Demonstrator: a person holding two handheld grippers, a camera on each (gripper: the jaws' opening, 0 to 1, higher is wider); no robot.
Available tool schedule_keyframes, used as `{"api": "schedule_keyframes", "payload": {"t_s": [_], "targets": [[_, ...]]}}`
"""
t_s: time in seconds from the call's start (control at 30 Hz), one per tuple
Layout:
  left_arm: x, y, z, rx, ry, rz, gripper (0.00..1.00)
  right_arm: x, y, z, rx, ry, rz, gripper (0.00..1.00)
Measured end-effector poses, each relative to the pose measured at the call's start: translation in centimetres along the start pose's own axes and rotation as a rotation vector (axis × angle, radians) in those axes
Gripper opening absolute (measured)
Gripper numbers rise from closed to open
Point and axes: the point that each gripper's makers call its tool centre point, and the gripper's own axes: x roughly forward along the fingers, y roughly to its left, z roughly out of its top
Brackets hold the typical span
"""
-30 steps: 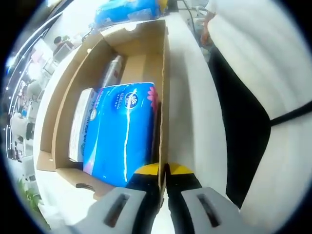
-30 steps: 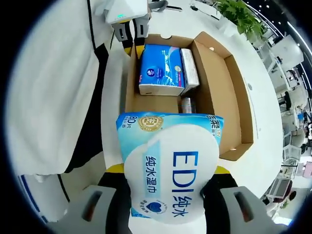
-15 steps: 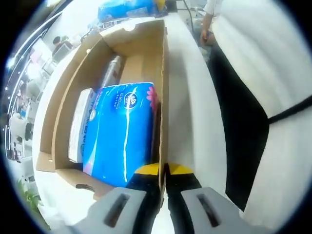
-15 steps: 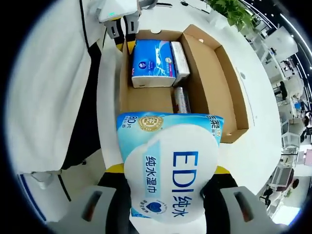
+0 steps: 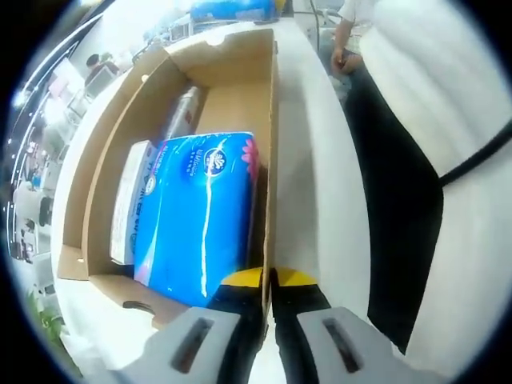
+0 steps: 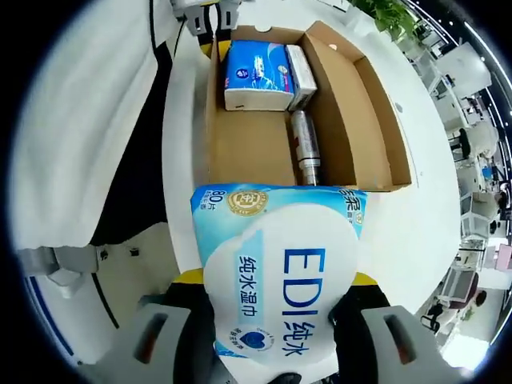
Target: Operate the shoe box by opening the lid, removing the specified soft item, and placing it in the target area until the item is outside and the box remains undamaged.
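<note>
Right gripper view: the right gripper (image 6: pixel 276 300) is seen nearest, its jaws clamped on a pale blue soft pack of wet wipes with a white oval label and blue lettering (image 6: pixel 278 268). The pack is held clear of the open brown cardboard shoe box (image 6: pixel 240 148), on the near side of the box's end wall and raised over the white table (image 6: pixel 428 232). Inside the box, a silvery cylindrical bottle (image 6: pixel 304 148) is laid on the floor beside the lid-side wall. Farther along the box floor, a blue plastic-wrapped tissue pack (image 6: pixel 258 72) is set against the far end, with a white flat carton (image 6: pixel 302 66) touching its side. At the far corner of the box, the left gripper (image 6: pixel 206 18) is seen on the box wall. A green potted plant (image 6: pixel 392 18) is placed well beyond the box.

In the left gripper view, the left gripper (image 5: pixel 269 300) is closed tight on the top edge of the shoe box (image 5: pixel 270 160) side wall, one jaw inside and one outside. Just inside that wall lies the blue tissue pack (image 5: pixel 196 212), then the white carton (image 5: pixel 128 200), then the silvery bottle (image 5: pixel 182 116) farther off.
</note>
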Motion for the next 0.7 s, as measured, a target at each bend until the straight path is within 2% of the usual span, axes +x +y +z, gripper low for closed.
{"api": "schedule_keyframes", "payload": {"t_s": [0.37, 0.7], "targets": [[0.1, 0.0, -0.1, -0.008, 0.002, 0.005, 0.03, 0.9, 0.3, -2.3, -0.034, 0.025, 0.004, 0.57], [0.2, 0.1, -0.1, -0.004, -0.002, 0.02, 0.03, 2.3, -0.4, -2.6, -0.07, 0.028, 0.043, 0.57]]}}
